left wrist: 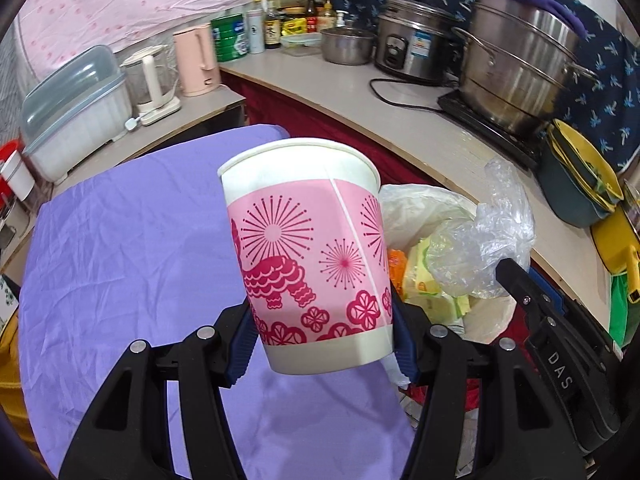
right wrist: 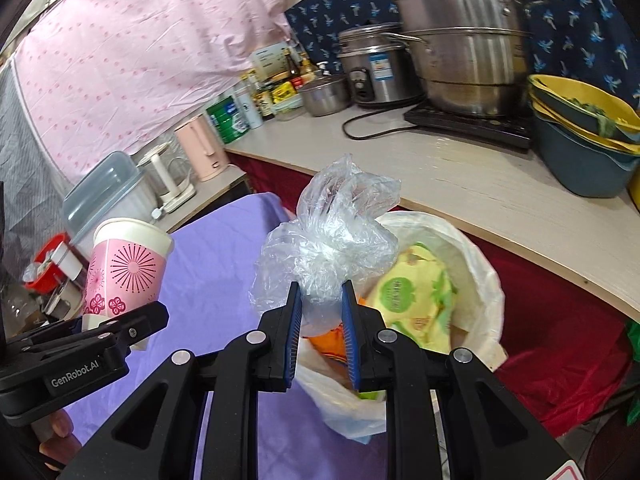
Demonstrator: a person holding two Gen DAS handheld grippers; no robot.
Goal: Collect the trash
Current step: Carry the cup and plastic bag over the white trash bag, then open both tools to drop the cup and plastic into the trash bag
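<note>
My left gripper (left wrist: pixel 322 340) is shut on a pink-and-white paper cup (left wrist: pixel 308 256), held upright and slightly tilted above the purple cloth (left wrist: pixel 132 264). The cup (right wrist: pixel 126 268) and left gripper (right wrist: pixel 120 332) also show at the left of the right wrist view. My right gripper (right wrist: pixel 320 320) is shut on a crumpled clear plastic bag (right wrist: pixel 332 236), held over the white-lined trash bin (right wrist: pixel 480 280). The bin holds yellow-green wrappers (right wrist: pixel 412 296) and orange scraps. In the left wrist view the bag (left wrist: pixel 480 240), the right gripper (left wrist: pixel 520 284) and the bin (left wrist: pixel 424 208) lie to the right of the cup.
A curved counter (right wrist: pixel 460 176) behind the bin carries a large steel steamer pot (right wrist: pixel 460 40), a rice cooker (right wrist: pixel 372 68), stacked basins (right wrist: pixel 584 132), bottles and a green tin (right wrist: pixel 228 118). A pink kettle (right wrist: pixel 200 148) and a lidded plastic box (right wrist: pixel 104 196) stand at the left. Red cloth hangs below the counter.
</note>
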